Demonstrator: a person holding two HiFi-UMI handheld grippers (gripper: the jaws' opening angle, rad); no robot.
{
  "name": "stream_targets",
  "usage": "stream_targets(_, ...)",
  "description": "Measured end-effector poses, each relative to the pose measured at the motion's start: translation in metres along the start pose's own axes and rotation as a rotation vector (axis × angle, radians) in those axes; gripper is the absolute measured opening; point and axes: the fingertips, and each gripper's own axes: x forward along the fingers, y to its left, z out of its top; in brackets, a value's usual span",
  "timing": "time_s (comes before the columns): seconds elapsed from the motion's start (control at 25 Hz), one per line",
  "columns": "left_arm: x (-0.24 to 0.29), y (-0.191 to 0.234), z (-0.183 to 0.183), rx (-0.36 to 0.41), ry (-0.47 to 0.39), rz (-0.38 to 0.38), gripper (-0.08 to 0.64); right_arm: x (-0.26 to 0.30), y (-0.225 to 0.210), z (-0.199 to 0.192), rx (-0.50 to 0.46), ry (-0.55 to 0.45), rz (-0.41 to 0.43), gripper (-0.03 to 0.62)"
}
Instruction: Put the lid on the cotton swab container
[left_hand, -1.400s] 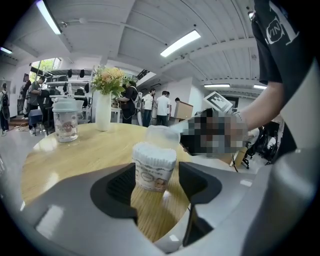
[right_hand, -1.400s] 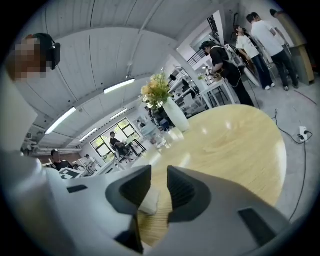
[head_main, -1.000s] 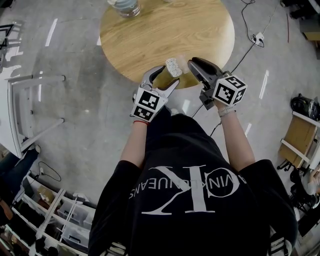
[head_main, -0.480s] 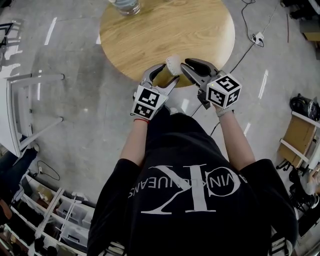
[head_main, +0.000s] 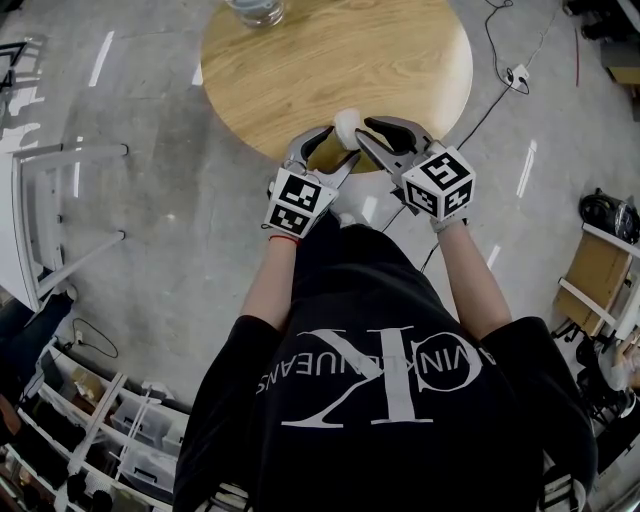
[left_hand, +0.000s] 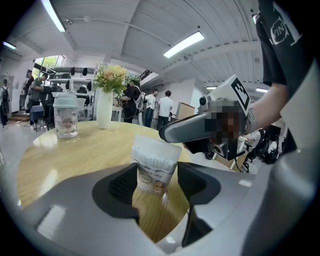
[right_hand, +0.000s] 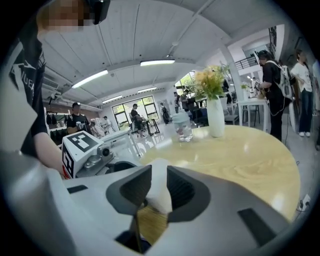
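The cotton swab container (left_hand: 153, 169), a small clear tub with a printed label and packed with white swabs, sits between the pads of my left gripper (left_hand: 155, 182) over the near edge of the round wooden table (head_main: 300, 60). The left jaws stand wide and press its sides. In the head view my left gripper (head_main: 328, 150) and right gripper (head_main: 368, 135) meet tip to tip. My right gripper (right_hand: 159, 192) is shut on the white lid (head_main: 347, 122), which sits on top of the container. The lid (right_hand: 157, 190) fills the gap between the right pads.
A lidded glass jar (head_main: 255, 10) stands at the table's far edge, also seen as the jar (left_hand: 66, 116), with a white vase of flowers (left_hand: 105, 107) beside it. A white rack (head_main: 60, 210) stands on the floor at the left. Cables (head_main: 510, 75) lie right of the table.
My right gripper has moved left with the lid, from beside the container to on top of it; the bare swab tops are now covered. My left gripper has barely moved.
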Motion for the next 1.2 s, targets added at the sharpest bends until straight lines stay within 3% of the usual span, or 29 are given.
stream_targets(0.44, 0.000, -0.001, 0.000, -0.001, 0.002, -0.003, 0.261, 0.007, 0.010, -0.003, -0.175, 0.083, -0.010, 0.097)
stream_targets(1.2, 0.000, 0.000, -0.002, 0.019, 0.008, 0.006, 0.256, 0.013, 0.019, -0.005, -0.313, 0.179, -0.010, 0.062)
